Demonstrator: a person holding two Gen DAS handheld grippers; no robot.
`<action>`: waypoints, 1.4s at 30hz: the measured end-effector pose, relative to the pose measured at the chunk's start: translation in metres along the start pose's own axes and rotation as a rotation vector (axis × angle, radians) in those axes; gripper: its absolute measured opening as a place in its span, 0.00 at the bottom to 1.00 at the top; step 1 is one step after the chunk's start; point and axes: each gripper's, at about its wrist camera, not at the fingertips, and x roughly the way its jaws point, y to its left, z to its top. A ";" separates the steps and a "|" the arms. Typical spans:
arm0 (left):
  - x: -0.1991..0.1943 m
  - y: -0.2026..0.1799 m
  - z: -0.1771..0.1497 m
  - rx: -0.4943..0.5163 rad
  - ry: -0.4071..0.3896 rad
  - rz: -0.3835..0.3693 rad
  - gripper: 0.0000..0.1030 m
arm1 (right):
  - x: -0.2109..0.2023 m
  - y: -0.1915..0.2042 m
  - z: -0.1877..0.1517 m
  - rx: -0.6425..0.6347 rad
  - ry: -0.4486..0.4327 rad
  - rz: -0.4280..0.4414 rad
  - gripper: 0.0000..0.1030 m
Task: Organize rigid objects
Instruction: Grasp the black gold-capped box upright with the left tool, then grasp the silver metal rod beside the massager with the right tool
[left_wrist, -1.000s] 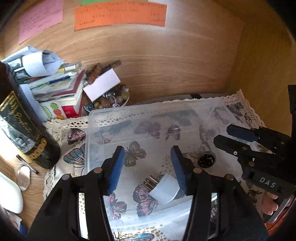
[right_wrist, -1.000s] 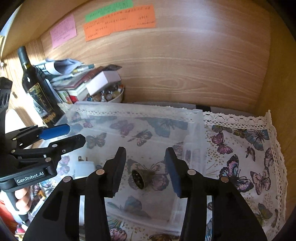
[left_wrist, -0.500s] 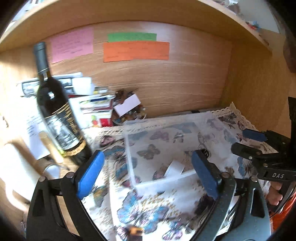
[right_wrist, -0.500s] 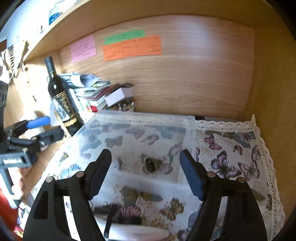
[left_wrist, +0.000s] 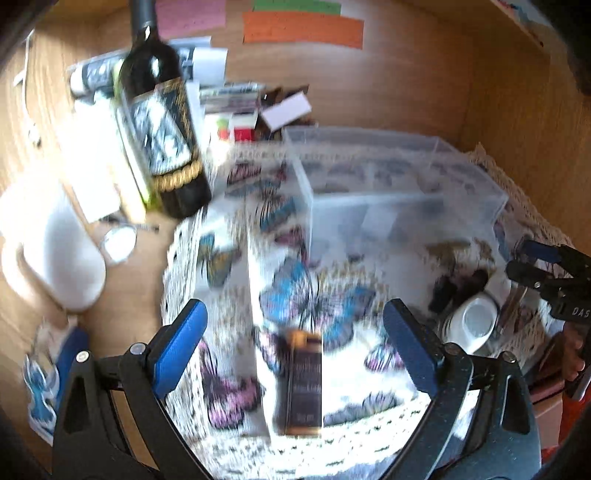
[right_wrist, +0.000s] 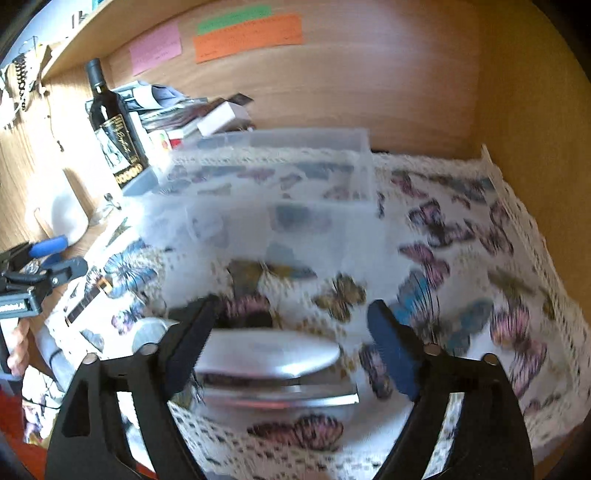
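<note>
My left tool (left_wrist: 295, 347) stands wide open over a small dark rectangular item with a gold end (left_wrist: 303, 384), which lies untouched on the butterfly-print cloth (left_wrist: 291, 295) covering the surface. My right tool (right_wrist: 291, 343) is opening above a silvery oval metal object (right_wrist: 273, 356), not pressing it. The clear plastic box (right_wrist: 295, 173) sits farther back, beside a dark wine bottle (left_wrist: 162, 122).

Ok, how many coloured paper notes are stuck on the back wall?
3: a pink note on the left, a green note and an orange note directly below it. None seems hidden.
</note>
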 end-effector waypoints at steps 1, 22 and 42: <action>0.001 0.000 -0.006 -0.003 0.005 0.004 0.94 | 0.000 -0.002 -0.004 0.010 0.004 -0.007 0.86; 0.007 -0.008 -0.044 0.013 0.049 0.015 0.44 | 0.019 0.013 -0.032 -0.139 0.130 -0.001 0.93; 0.011 -0.011 -0.042 0.043 0.046 0.004 0.22 | 0.023 -0.006 0.003 0.029 0.121 0.116 0.77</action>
